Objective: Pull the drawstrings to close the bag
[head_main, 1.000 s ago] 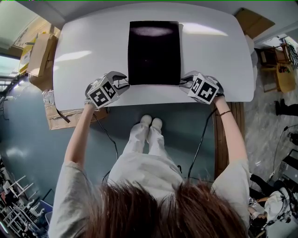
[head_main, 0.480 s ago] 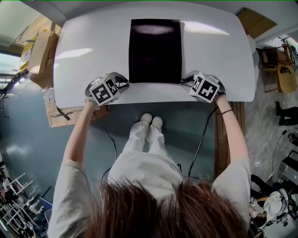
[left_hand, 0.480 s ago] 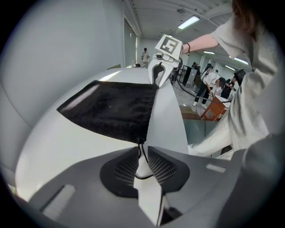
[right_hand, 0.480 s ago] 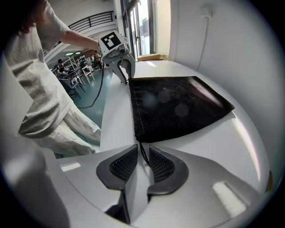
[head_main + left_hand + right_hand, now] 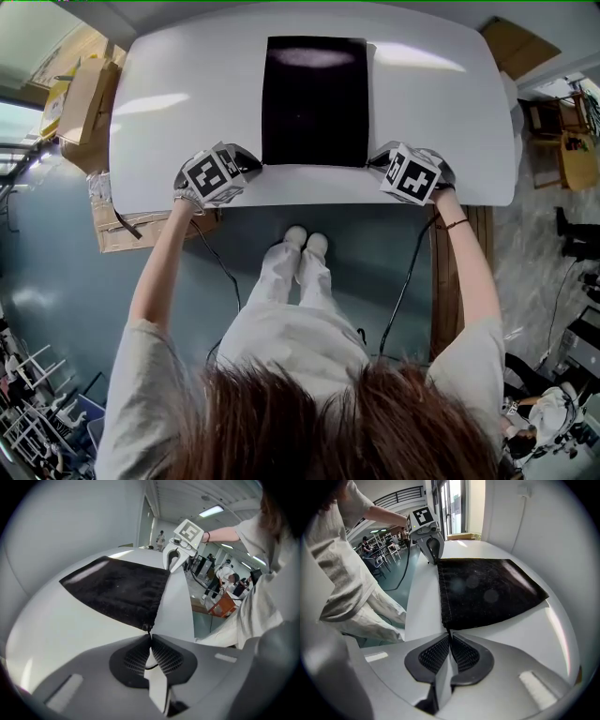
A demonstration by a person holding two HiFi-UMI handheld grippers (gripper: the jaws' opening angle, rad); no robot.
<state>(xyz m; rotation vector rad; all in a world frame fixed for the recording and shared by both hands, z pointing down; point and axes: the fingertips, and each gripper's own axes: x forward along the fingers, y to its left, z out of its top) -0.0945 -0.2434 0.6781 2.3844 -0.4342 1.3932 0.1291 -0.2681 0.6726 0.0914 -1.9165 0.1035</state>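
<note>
A black drawstring bag (image 5: 314, 98) lies flat on the white table (image 5: 187, 112), its opening along the near edge. My left gripper (image 5: 251, 161) is at the bag's near left corner. In the left gripper view the jaws (image 5: 150, 637) are closing, their tips meeting on a thin black drawstring (image 5: 148, 631) that runs out of the bag (image 5: 117, 590). My right gripper (image 5: 373, 161) is at the near right corner. Its jaws (image 5: 449, 637) are closing too, tips pinched on the short cord (image 5: 448, 631) at the corner of the bag (image 5: 487, 590).
Both grippers sit close to the table's near edge, with the person's legs (image 5: 300, 281) below it. Cardboard boxes (image 5: 80, 103) stand left of the table, and wooden furniture (image 5: 553, 131) stands to the right. Cables (image 5: 403, 291) hang down from the grippers.
Both grippers stayed at the bag's near corners while their jaws closed in from wide open. The bag has not shifted on the table.
</note>
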